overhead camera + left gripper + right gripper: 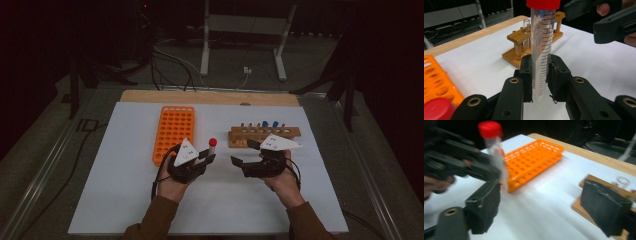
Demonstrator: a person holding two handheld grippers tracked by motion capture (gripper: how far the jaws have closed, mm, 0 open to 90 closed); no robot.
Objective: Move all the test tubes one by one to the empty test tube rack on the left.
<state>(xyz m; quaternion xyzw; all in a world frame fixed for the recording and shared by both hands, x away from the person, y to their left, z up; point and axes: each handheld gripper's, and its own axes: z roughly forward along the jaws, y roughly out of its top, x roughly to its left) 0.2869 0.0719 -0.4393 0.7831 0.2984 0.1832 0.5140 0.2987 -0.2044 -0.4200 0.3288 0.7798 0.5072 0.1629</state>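
Between the jaws of the left gripper (540, 77) stands a clear tube (541, 50) with a red cap (543, 3) and black graduation marks down its side, its tapered tip pointing down just past the pads. The jaws are closed tight on its lower half and hold it upright above the white sheet (150, 200).

The right gripper (245, 152) hangs just to the right of that tube with its jaws spread wide and nothing between them; in the right gripper view the tube sits just above its left pad. That view is blurred, so whether pad and tube touch cannot be told. The cap's top is cut off by the frame edge in the left gripper view.

Left of the left gripper lies an orange rack (174, 132), close by. Beyond the right gripper stands a wooden rack (264, 136) holding a few tubes, some blue-capped. Bare white sheet lies open on the person's side of both grippers, out to its near edge.
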